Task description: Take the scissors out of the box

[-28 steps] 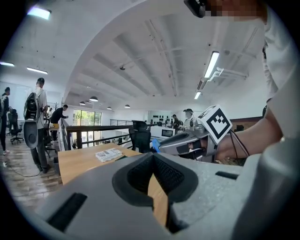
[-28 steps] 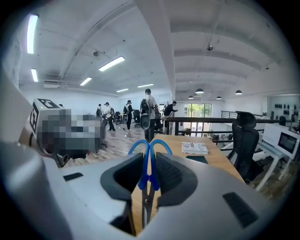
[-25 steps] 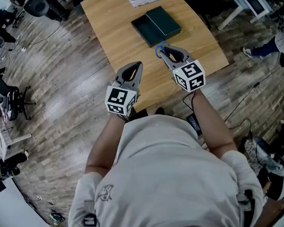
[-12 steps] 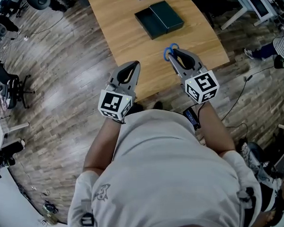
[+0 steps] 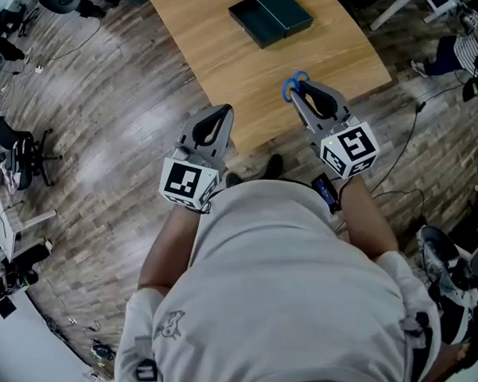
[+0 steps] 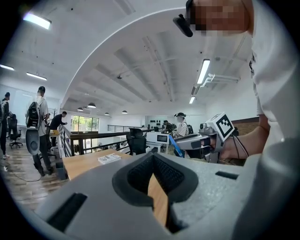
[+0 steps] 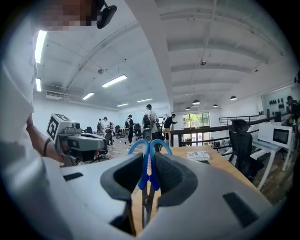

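The dark green box [image 5: 272, 14] lies open at the far end of the wooden table [image 5: 242, 65]. The blue-handled scissors [image 5: 296, 82] are out of it, gripped upright in my right gripper [image 5: 304, 94], which hangs above the table's near edge. In the right gripper view the pads of that gripper [image 7: 150, 157] press on the scissors [image 7: 142, 177], blue loops sticking out past the tips. My left gripper [image 5: 218, 116] is shut and empty at the table's near left corner; its jaw tips [image 6: 153, 157] meet. It sees the right gripper [image 6: 187, 140] beside it.
A printed sheet [image 7: 198, 154] lies on the far end of the table. Wooden floor surrounds the table, with cables [image 5: 403, 192] at the right and office chairs [image 5: 19, 159] at the left. People [image 7: 150, 123] stand far off in the room.
Both grippers have drawn back toward the person and risen, away from the box. The scissors stayed in the right gripper. The box now sits nearer the top of the head view.
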Tool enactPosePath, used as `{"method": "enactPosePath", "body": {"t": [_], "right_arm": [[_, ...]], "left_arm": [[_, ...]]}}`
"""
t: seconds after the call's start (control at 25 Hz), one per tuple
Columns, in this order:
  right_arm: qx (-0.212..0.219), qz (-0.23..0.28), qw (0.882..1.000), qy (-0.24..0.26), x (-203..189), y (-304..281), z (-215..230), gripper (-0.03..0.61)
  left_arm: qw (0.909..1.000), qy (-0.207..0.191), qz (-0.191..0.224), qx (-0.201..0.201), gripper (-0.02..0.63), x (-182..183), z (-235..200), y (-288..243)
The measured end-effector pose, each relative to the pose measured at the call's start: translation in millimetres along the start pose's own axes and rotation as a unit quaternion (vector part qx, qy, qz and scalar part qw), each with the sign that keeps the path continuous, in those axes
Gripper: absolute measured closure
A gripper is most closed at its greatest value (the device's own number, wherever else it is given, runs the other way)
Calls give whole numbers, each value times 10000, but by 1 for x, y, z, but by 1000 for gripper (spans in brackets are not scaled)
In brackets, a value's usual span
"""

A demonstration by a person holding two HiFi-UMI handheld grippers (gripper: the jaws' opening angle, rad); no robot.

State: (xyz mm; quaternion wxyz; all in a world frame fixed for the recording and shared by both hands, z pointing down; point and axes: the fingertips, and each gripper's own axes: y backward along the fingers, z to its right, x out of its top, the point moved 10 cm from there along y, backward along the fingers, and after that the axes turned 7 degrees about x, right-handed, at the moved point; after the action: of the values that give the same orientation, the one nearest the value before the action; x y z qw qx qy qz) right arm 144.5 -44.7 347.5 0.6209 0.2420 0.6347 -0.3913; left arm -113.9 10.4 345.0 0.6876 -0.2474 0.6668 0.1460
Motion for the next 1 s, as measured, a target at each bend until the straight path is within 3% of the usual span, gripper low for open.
{"method": "enactPosePath", "body": {"t": [0.6, 1.0], "right_arm": [[-360, -249, 9989, -147, -12, 11, -112, 488], [-260, -373, 9989, -94, -25, 54, -137, 488]], "left_arm": [[9982, 68, 19, -590, 609, -10, -23, 94], [9985, 62, -10, -540, 609, -17, 12, 118]]}}
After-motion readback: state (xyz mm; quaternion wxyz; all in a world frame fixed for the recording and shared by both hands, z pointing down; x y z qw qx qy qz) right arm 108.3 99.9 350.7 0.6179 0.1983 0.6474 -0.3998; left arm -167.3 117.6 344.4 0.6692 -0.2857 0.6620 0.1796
